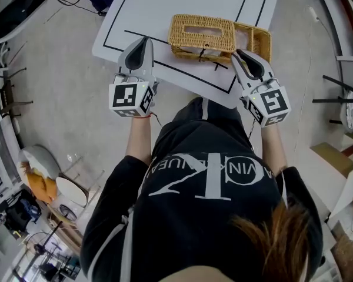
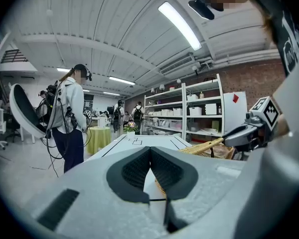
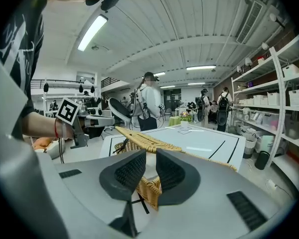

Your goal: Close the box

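A woven wicker box (image 1: 256,40) stands near the front edge of the white table (image 1: 165,4). Its slotted lid (image 1: 201,33) lies over the left part, and the right end of the box shows uncovered. In the right gripper view the lid (image 3: 144,142) slants upward above the box's corner (image 3: 149,190). My right gripper (image 1: 240,53) is at the box's front right corner; its jaws (image 3: 150,153) stand a narrow gap apart with nothing pressed between them. My left gripper (image 1: 146,40) hovers left of the box, shut and empty (image 2: 150,149). From there the lid edge (image 2: 207,146) shows at the right.
Black lines mark the table, whose front edge runs just before both grippers. Behind are people, white shelving (image 2: 184,108), a green-clothed table (image 2: 97,136) and a white egg chair (image 2: 22,111). Equipment clutters the floor (image 1: 23,204) at the left.
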### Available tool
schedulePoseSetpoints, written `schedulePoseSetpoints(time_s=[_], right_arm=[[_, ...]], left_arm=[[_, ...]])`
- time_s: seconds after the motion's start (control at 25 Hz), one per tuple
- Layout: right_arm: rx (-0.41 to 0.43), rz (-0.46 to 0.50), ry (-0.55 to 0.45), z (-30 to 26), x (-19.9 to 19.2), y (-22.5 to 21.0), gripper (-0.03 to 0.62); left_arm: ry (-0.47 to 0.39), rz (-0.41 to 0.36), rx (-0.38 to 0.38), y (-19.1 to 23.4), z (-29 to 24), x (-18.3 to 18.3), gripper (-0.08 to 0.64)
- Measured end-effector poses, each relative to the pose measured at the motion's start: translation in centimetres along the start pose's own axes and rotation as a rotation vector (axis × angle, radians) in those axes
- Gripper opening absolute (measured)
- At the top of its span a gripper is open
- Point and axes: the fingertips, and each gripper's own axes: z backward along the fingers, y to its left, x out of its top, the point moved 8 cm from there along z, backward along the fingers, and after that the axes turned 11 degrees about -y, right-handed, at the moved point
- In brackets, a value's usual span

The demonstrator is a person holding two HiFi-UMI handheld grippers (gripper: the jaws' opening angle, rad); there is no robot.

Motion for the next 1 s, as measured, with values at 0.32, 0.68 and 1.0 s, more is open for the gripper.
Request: schedulePoseSetpoints(time_s=[0.32, 0.68, 1.0], right_arm=[[0.008, 0.032, 0.087, -0.2, -2.4, 0.6, 0.064], [0.003, 0.070, 0.136, -0.2, -3.3, 1.1, 0.064], [0.002, 0.070, 0.143, 0.1, -3.0, 1.1, 0.042]], left_arm=[[0.005, -0.002, 0.005, 0.3, 0.3, -0.4, 0.011], [0.006, -0.004, 0.003, 0.1, 0.6, -0.3, 0.011], [0.000, -0.005, -0.006, -0.1, 0.5, -0.1, 0.011]])
